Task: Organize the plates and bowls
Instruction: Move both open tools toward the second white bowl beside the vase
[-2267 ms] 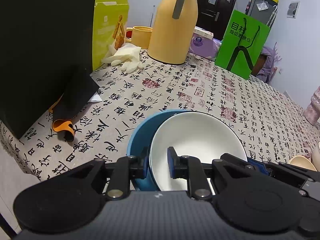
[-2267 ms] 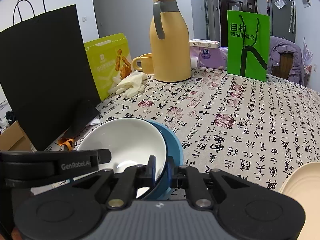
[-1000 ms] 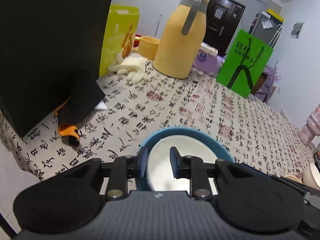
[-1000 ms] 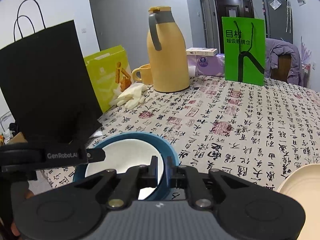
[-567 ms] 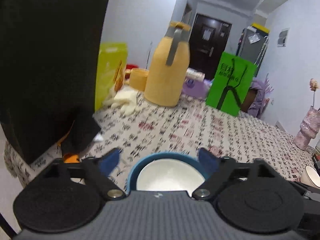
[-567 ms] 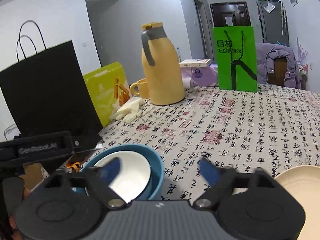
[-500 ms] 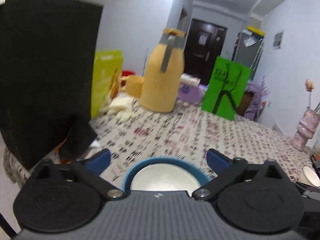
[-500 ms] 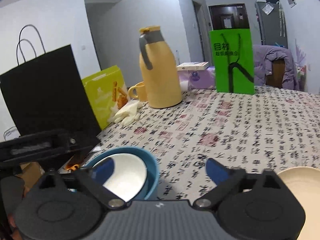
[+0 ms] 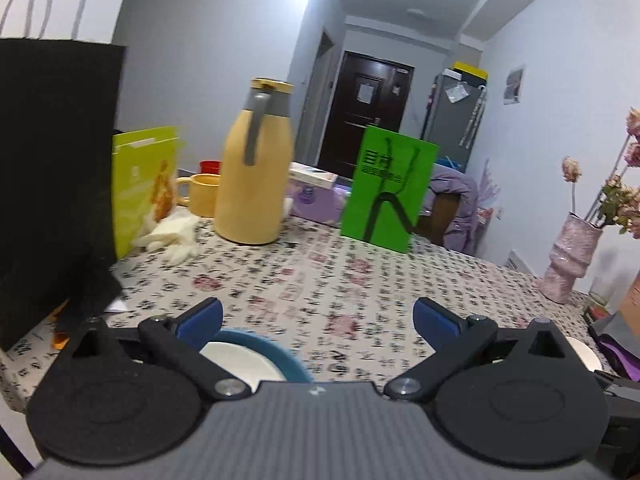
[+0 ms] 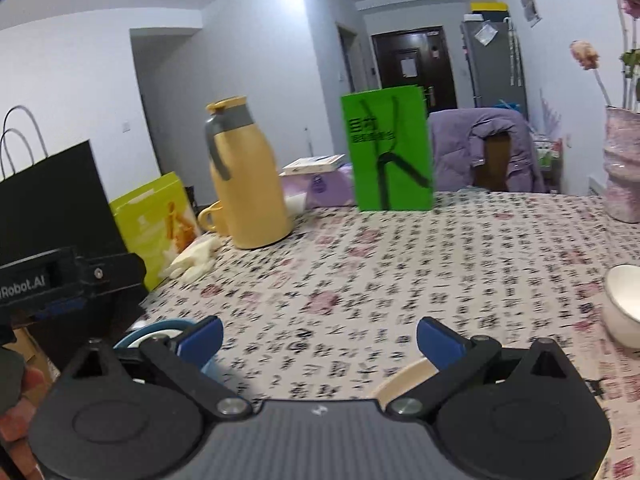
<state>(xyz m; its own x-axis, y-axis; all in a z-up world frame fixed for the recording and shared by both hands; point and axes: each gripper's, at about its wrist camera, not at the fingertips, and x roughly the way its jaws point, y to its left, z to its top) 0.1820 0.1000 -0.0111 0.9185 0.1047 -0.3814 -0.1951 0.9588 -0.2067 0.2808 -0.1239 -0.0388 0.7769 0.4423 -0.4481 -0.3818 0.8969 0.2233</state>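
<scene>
Left wrist view: the left gripper [image 9: 316, 318] has its jaws spread wide after just opening, with nothing between the blue pads. Below them, at about 7 o'clock, a white bowl [image 9: 236, 362] sits nested inside a blue bowl [image 9: 286, 358] on the patterned bench [image 9: 360, 276]. At 11 o'clock stands a yellow jug [image 9: 254, 164], a black bag [image 9: 52, 168] at 9 o'clock, a green bag [image 9: 386, 194] near 1 o'clock.

Right wrist view: the right gripper [image 10: 318, 336] is likewise spread, its jaws having just opened, and holds nothing. The blue bowl's rim [image 10: 156, 330] shows at 8 o'clock, a cream plate [image 10: 404, 378] at 5 o'clock, and another white bowl [image 10: 624, 304] at 3 o'clock. Both views are motion-blurred.
</scene>
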